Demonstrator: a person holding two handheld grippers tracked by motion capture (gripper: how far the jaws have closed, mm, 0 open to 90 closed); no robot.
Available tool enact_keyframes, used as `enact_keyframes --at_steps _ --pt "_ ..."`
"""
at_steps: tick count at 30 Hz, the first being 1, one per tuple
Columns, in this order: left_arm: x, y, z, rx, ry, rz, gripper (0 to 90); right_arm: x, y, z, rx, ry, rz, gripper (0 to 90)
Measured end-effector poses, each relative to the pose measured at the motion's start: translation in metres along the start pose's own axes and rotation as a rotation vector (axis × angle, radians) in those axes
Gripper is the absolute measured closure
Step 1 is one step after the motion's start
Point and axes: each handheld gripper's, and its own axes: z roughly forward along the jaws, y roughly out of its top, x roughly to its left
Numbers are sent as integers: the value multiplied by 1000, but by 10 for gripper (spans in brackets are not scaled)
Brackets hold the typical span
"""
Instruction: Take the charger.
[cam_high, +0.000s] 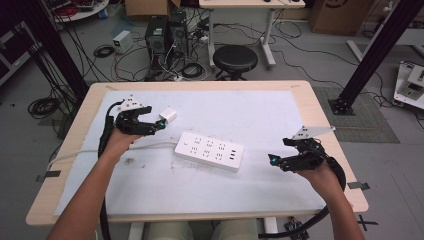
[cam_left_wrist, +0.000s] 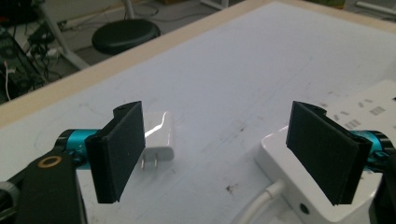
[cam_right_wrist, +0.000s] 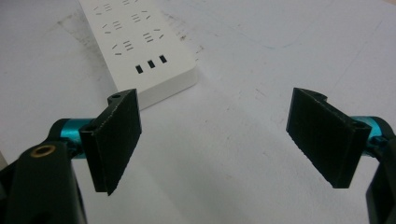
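High view: left gripper (cam_high: 161, 123) at the table's (cam_high: 300, 95) far left, tips just beside the white charger (cam_high: 168, 115); power strip (cam_high: 210, 151) lies mid-table, right gripper (cam_high: 272, 160) near its right end. Left gripper view: jaws wide apart, nothing pressed; the charger (cam_left_wrist: 158, 137) lies prongs toward the camera beside the left jaw, the strip's (cam_left_wrist: 308, 196) cable end under the right jaw. Right gripper view: jaws open and empty over the mat, strip (cam_right_wrist: 140, 46) ahead on the left
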Motion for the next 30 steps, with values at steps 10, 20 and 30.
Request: enact_keyframes --at_steps 10,20,30 --pt "25 -7 29 34 40 -33 181 -1 3 -1 16 -4 0 183" --pt "37 3 55 92 62 -31 181 -2 5 2 20 -5 3 183" --pt "43 -12 86 200 84 -58 181 -4 3 -3 26 -5 7 183"
